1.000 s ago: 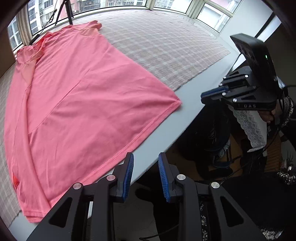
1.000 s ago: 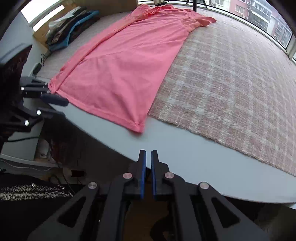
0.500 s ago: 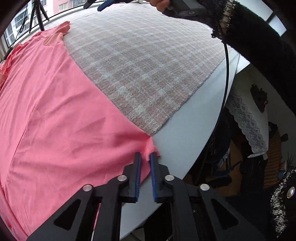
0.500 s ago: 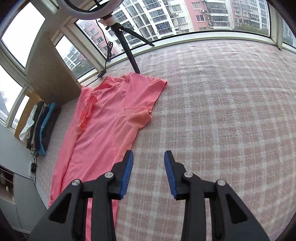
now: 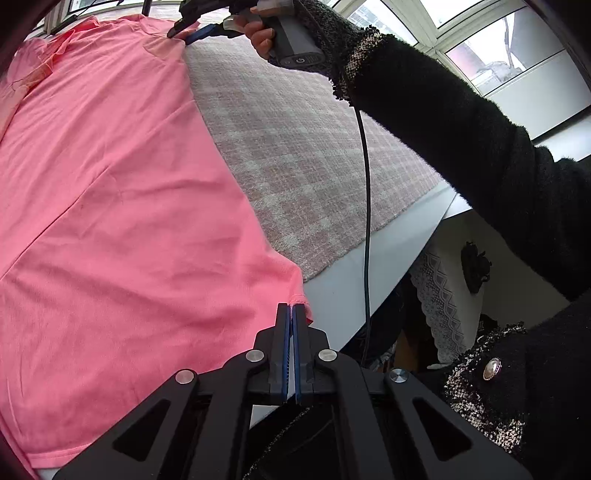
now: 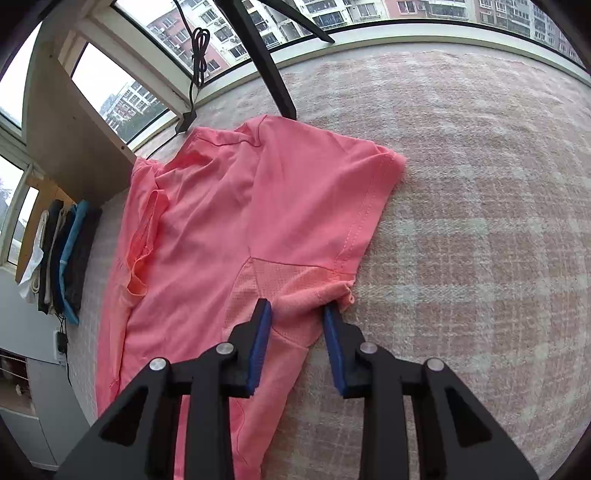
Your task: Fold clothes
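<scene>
A pink T-shirt lies flat on a plaid cloth that covers the table. My left gripper is shut on the shirt's near hem corner at the table's front edge. My right gripper is open, with its fingers astride the mesh underarm patch just below the right sleeve. In the left wrist view the right gripper shows at the far end of the shirt, held by a hand in a black sleeve.
A black tripod leg stands on the cloth beyond the collar. A stack of folded clothes lies at the far left by the window. The white table edge runs past the cloth's near border.
My left gripper has closed on the hem corner. My right gripper has moved forward and down to the underarm area and stays open.
</scene>
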Action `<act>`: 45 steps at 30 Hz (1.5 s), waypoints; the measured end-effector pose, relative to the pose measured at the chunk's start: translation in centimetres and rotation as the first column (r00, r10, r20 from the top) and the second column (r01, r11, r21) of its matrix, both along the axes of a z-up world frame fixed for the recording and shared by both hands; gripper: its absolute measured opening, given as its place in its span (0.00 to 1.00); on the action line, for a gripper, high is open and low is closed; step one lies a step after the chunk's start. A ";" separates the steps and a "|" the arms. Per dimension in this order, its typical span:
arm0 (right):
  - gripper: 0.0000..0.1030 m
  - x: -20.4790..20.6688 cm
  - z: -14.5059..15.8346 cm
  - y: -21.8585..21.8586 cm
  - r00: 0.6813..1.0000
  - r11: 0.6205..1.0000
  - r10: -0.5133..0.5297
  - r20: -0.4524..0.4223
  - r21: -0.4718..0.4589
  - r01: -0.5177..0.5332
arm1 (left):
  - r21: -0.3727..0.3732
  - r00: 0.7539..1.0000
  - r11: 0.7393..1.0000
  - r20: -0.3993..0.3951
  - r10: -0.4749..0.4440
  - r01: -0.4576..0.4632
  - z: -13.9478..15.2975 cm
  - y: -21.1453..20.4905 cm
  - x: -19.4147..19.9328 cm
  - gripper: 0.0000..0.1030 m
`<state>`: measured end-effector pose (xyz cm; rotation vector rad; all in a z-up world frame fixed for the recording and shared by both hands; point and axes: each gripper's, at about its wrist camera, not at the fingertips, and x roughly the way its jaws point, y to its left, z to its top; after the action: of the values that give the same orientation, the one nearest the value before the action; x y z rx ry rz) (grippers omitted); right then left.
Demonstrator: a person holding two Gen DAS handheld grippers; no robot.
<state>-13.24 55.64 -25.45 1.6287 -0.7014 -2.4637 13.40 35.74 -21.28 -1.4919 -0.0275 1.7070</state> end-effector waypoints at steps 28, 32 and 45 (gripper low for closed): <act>0.47 -1.0 0.5 1.9 0.962 0.968 -0.237 0.138 0.114 0.223 | 0.100 0.987 0.984 -0.038 0.155 -0.150 0.5 -6.4 -2.3 0.01; 0.34 -1.6 0.0 1.5 0.963 0.969 -0.243 0.114 0.073 0.236 | 0.090 0.991 0.988 -0.045 0.128 -0.124 0.3 -6.0 -2.3 0.01; 0.04 -7.9 6.6 -11.0 0.999 0.984 0.037 -0.024 0.173 -0.032 | 0.104 0.899 0.894 0.006 0.437 -0.436 0.4 -15.9 0.0 0.01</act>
<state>-21.18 44.62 -18.85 1.6448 -0.4628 -2.5804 13.45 19.86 -20.85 -1.4666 -0.4690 2.0369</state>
